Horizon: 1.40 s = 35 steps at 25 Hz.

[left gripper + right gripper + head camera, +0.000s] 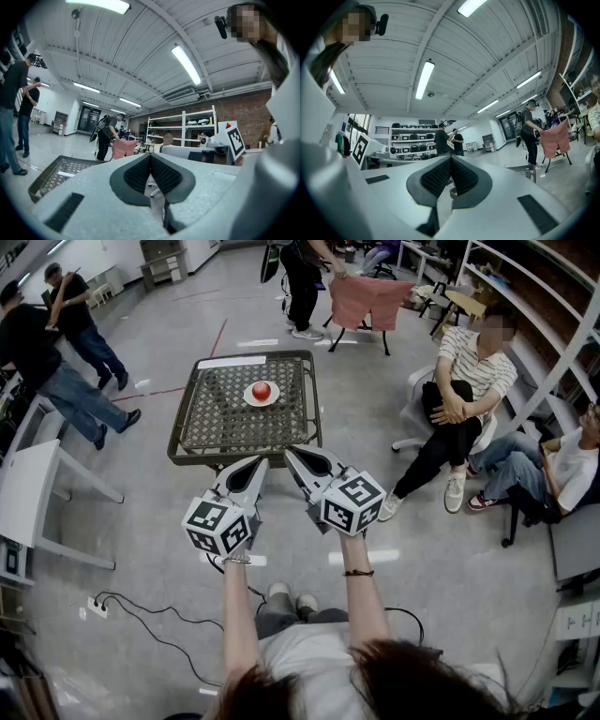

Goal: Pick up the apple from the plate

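Observation:
A red apple rests on a small white plate in the middle of a low dark mesh table ahead of me. My left gripper and right gripper are held side by side at the table's near edge, well short of the apple. Both are shut with nothing between the pads. In the left gripper view the left gripper has its black pads pressed together, with a corner of the mesh table at lower left. The right gripper looks the same in its own view. The apple is in neither gripper view.
A person sits on a chair to the table's right, another further right. People stand at the far left and behind the table by a pink cloth. A white bench is at left; cables lie on the floor.

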{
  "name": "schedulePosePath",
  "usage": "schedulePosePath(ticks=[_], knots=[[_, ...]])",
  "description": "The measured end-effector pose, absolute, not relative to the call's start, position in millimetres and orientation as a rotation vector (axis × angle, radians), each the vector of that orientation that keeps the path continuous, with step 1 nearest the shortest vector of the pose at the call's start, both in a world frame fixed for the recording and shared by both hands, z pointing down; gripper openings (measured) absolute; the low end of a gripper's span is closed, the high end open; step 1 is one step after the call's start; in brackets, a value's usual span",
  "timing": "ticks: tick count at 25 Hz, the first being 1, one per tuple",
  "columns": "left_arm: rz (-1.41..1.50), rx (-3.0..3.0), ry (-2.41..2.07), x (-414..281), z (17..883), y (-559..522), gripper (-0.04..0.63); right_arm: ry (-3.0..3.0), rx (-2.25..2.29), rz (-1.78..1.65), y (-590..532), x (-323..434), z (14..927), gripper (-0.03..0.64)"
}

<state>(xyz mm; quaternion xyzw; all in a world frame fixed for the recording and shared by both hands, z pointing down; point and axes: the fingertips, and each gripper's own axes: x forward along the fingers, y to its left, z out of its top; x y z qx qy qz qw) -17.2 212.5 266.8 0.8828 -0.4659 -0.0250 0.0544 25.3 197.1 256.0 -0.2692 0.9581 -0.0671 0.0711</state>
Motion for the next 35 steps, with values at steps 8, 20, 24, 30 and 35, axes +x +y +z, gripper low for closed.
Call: schedulePosePath(ticks=[8, 20, 24, 30, 35], knots=[[-0.058, 2.676, -1.400, -15, 276, 206, 0.008, 2.873, -0.793, -0.220, 193, 25, 260, 0.009], [-0.048, 2.655, -1.429, -17, 280, 207, 0.008, 2.881, -0.788, -0.225, 190, 24, 261, 0.009], [-0.036, 2.632, -1.438, -21, 284, 204, 0.008, 2.887, -0.787, -0.248, 186, 20, 264, 0.009], [-0.016, 2.612, -1.431, -28, 290, 191, 0.008, 2.890, -0.772, -0.287, 172, 11, 270, 0.009], [-0.025, 2.609, -1.421, -41, 295, 174, 0.008, 2.892, -0.790, -0.306, 155, 0, 279, 0.009]])
